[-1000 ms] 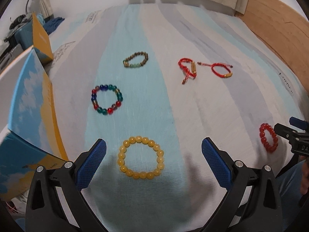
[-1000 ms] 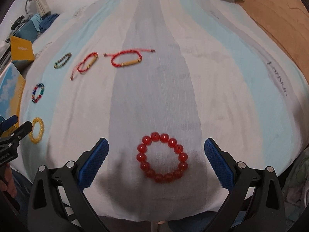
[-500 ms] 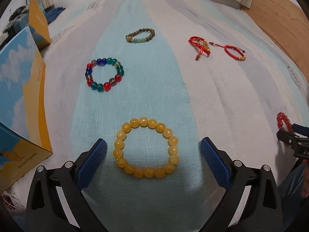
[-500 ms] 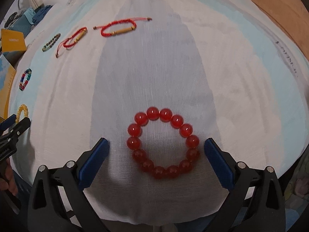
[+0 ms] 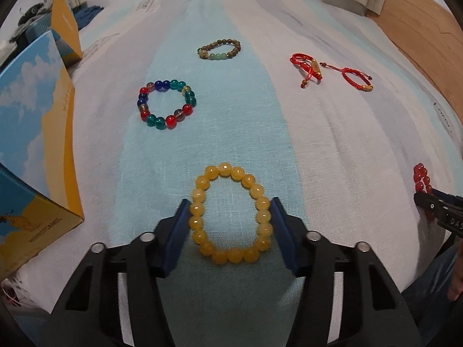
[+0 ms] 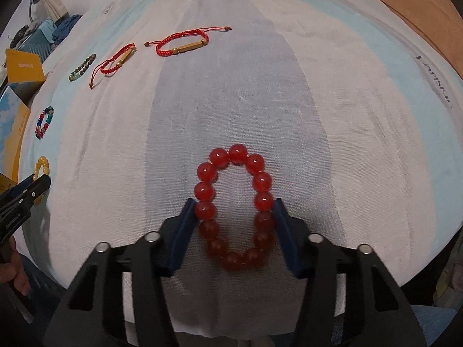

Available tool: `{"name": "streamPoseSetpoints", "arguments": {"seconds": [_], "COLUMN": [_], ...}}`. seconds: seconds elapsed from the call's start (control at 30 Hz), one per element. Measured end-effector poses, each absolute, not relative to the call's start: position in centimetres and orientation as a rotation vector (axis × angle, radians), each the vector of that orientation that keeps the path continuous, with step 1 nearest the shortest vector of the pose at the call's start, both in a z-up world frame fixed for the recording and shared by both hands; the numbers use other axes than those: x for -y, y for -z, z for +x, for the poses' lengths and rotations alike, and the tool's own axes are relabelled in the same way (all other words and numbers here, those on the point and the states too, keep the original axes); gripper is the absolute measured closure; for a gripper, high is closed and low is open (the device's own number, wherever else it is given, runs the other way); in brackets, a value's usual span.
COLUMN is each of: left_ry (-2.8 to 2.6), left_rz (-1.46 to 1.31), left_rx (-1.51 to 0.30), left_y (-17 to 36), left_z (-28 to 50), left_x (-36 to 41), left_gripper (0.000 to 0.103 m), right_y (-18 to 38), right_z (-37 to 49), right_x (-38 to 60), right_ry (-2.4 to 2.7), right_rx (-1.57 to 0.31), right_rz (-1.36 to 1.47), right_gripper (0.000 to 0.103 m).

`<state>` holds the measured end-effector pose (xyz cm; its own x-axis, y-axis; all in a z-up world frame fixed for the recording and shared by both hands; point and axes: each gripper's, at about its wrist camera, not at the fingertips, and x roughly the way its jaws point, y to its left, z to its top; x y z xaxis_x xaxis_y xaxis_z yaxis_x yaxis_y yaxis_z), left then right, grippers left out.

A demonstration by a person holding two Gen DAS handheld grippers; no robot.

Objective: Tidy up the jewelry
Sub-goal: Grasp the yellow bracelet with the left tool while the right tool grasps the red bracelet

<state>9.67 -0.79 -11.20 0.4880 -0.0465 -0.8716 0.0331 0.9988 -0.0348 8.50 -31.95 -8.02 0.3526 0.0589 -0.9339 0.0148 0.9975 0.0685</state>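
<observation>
Both hand-held grippers have come down onto the bed and pinched inward at once. A second ago each stood wide above its bracelet; now the left hand-held gripper has its blue pads pressed against the two sides of the yellow bracelet, and the ring, round before, is squeezed into an oval. The right hand-held gripper does the same to the red bracelet, also drawn narrow between the pads. The jaws of both are closing, each with its bracelet between them and touched on both sides, though both bracelets lie flat on the striped sheet and are not yet lifted. This appears to be the start of a double pick-up, one bracelet per hand. The others lie untouched farther off: the multicolour bracelet far left, the brown bracelet beyond it, and two red cord bracelets far right. A blue-and-yellow box stands at the left edge, a likely place for them, though that is only a guess. Round beads may slip from the pads when lifted.
</observation>
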Motion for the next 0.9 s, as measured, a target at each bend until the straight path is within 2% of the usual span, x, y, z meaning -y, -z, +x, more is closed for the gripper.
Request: {"name": "streamPoseSetpoints", "arguments": {"seconds": [0.03, 0.1, 0.13, 0.17, 0.3, 0.37, 0.9], "left_ry": [0.048, 0.054, 0.055, 0.057, 0.076, 0.081, 0.097], "left_rz": [-0.013, -0.007, -0.003, -0.002, -0.009, -0.008, -0.002], "left_rx": [-1.064, -1.071, -1.073, -1.077, -1.082, -1.081, -1.067], "left_y": [11.2, 11.0, 11.0, 10.9, 10.4, 10.1, 8.0], "left_z": [9.6, 9.6, 9.5, 9.5, 9.4, 9.3, 9.0], "left_x": [0.8, 0.8, 0.9, 0.9, 0.8, 0.8, 1.2], "left_gripper": [0.061, 0.075, 0.083, 0.085, 0.086, 0.086, 0.086], "right_y": [8.0, 8.0, 7.9, 7.9, 7.5, 7.3, 5.1], "right_z": [8.4, 8.2, 8.2, 8.0, 8.0, 8.0, 7.7], "right_x": [31.8, 31.6, 31.5, 31.4, 31.5, 31.5, 31.9], "right_ry": [-0.030, -0.032, -0.037, -0.040, -0.047, -0.049, -0.065], "right_rx": [-1.208, -1.203, -1.204, -1.204, -1.208, -1.209, -1.192], "right_rz": [0.069, 0.070, 0.074, 0.074, 0.077, 0.076, 0.113], "right_gripper": [0.060, 0.073, 0.076, 0.078, 0.079, 0.088, 0.091]}}
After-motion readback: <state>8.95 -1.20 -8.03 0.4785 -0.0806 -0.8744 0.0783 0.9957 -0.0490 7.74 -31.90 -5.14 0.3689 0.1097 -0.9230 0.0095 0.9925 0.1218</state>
